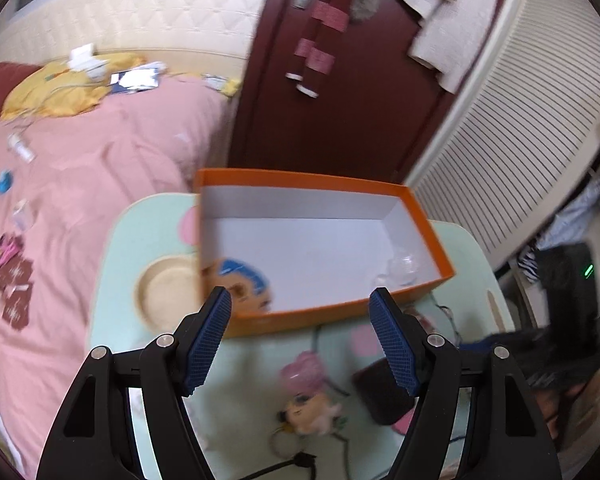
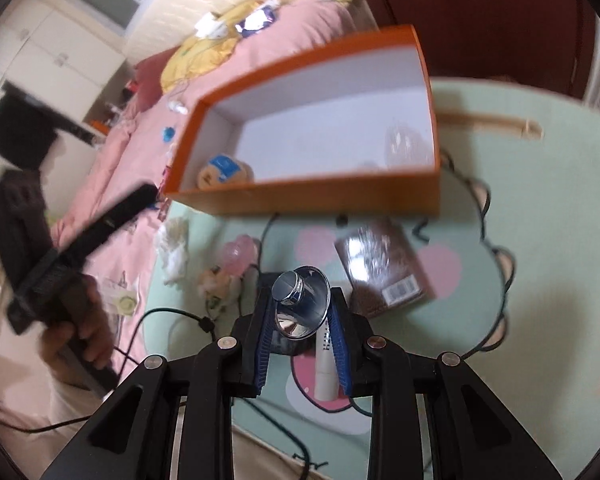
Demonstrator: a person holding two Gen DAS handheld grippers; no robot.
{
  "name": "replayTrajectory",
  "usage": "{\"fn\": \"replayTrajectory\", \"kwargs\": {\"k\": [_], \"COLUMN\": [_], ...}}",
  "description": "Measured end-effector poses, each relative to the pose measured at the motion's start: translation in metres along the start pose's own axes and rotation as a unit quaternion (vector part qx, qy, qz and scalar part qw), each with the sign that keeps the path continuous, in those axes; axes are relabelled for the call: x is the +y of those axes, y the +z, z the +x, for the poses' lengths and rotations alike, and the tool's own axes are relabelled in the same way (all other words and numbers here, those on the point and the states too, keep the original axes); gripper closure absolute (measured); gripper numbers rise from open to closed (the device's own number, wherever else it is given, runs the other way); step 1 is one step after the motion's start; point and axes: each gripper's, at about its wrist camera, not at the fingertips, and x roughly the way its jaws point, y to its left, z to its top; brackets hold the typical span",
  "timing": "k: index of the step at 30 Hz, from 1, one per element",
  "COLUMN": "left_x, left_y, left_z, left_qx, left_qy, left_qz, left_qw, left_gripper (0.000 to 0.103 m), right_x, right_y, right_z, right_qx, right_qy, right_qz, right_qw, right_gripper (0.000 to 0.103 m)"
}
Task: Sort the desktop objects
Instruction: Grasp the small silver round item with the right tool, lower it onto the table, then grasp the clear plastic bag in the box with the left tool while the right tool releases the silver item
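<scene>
Right now my right gripper (image 2: 302, 312) pinches a shiny metal funnel (image 2: 302, 304) above the table (image 2: 540, 240), likely bound for the orange box (image 2: 308, 196); left gripper (image 1: 302, 312) gapes wide, holding nothing.

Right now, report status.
Left gripper open, empty. Right gripper shut on metal funnel. Box ahead, toy inside. Path clear.

Left claw (image 1: 300, 300): matte black linkage arms, triangular cut-outs, silver round pivot screws, two fingers faced with blue ribbed pads (image 1: 208, 340). Right claw (image 2: 300, 304): same black frame, silver screws, blue ribbed pads (image 2: 262, 344). Black handle gripped by a hand (image 2: 80, 336).
</scene>
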Motion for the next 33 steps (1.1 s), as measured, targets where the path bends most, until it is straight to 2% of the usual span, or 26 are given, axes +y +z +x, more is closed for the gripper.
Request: {"fn": "replayTrajectory", "kwargs": {"k": [4, 6, 8, 10, 13, 16, 24, 27, 30, 31, 33], "left_x": [-0.015, -0.025, -0.032, -0.042, -0.054, -0.063, -0.073, -0.070, -0.052, -0.053, -0.059], "left_y": [0.030, 0.046, 0.056, 0.061, 0.062, 0.059, 0.046, 0.047, 0.055, 0.056, 0.056], "left_z": [0.026, 0.048, 0.069, 0.093, 0.124, 0.148, 0.176, 0.174, 0.169, 0.169, 0.169], "left_qx": [0.057, 0.102, 0.143, 0.192, 0.257, 0.308, 0.339, 0.330, 0.295, 0.293, 0.297], "left_qy": [-0.046, -0.078, -0.093, -0.101, -0.091, -0.083, -0.049, -0.037, 0.052, 0.050, 0.023], "left_qz": [-0.005, -0.009, -0.013, -0.004, 0.019, 0.034, 0.077, 0.092, 0.096, 0.092, 0.083], "left_qw": [0.9973, 0.9917, 0.9852, 0.9762, 0.9619, 0.9472, 0.9362, 0.9387, 0.9493, 0.9503, 0.9509], "left_gripper": [0.031, 0.031, 0.031, 0.032, 0.042, 0.044, 0.041, 0.037, 0.040, 0.040, 0.043], "right_x": [-0.004, -0.004, -0.005, -0.009, -0.017, -0.024, -0.035, -0.036, -0.038, -0.038, -0.040], "right_y": [-0.009, -0.011, -0.013, -0.013, -0.014, -0.016, -0.017, -0.017, -0.016, -0.016, -0.016], "right_z": [0.004, 0.000, -0.007, -0.012, -0.019, -0.023, -0.026, -0.026, -0.027, -0.027, -0.027], "right_qx": [-0.030, -0.047, -0.064, -0.072, -0.082, -0.084, -0.089, -0.088, -0.085, -0.085, -0.085], "right_qy": [-0.001, 0.006, 0.020, 0.029, 0.039, 0.048, 0.066, 0.073, 0.076, 0.077, 0.082], "right_qz": [-0.003, -0.010, -0.009, -0.003, 0.008, 0.019, 0.037, 0.039, 0.039, 0.041, 0.046], "right_qw": [1.000, 0.999, 0.998, 0.997, 0.996, 0.995, 0.993, 0.993, 0.993, 0.993, 0.992], "right_gripper": [0.075, 0.073, 0.069, 0.066, 0.066, 0.066, 0.066, 0.066, 0.066, 0.066, 0.066]}}
